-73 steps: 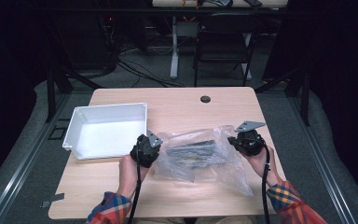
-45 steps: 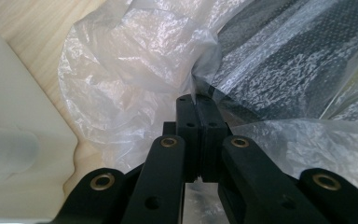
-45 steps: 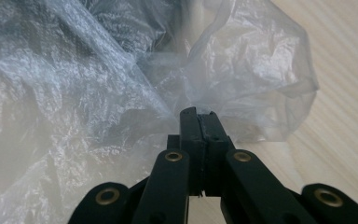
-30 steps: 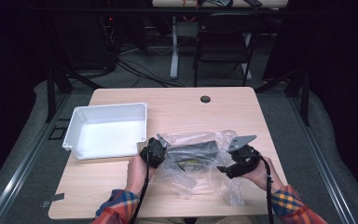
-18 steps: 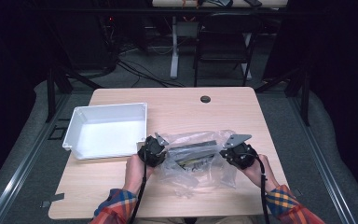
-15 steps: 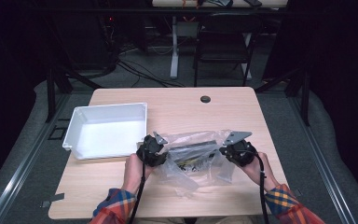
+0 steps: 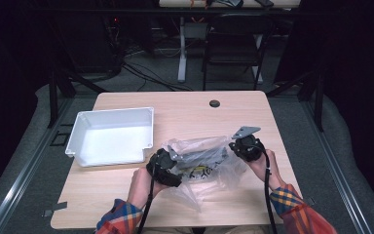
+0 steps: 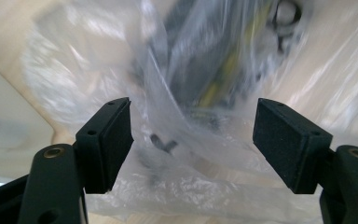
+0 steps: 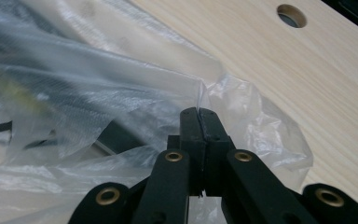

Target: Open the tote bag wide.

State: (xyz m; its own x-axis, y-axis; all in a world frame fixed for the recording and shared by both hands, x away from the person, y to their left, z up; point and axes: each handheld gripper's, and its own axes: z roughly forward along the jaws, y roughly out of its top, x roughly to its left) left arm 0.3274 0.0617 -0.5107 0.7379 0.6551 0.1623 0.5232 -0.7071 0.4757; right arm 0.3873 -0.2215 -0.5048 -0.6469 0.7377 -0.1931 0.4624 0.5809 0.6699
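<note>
A clear plastic bag (image 7: 199, 163) with dark parts and a yellow-printed item inside lies crumpled on the wooden table (image 7: 185, 117). My left gripper (image 7: 168, 165) is at the bag's left end. In the left gripper view its jaws have just been opening and my left gripper (image 8: 193, 121) stands open, with loose film of the bag (image 8: 205, 70) between the pads, unpressed. My right gripper (image 7: 238, 146) is at the bag's right end. In the right gripper view my right gripper (image 9: 199, 114) is shut, pinching a fold of the bag (image 9: 98, 93).
A white tray (image 7: 78, 141) stands empty on the table's left half, close to my left hand. A round cable hole (image 7: 215, 103) is in the tabletop's far side, also seen as the hole (image 9: 291, 15). Beyond the table stands a dark chair (image 7: 233, 44).
The right gripper has moved in to the bag's right end and shut on its film. The left gripper's jaws have opened. The bag has bunched up between the two hands.
</note>
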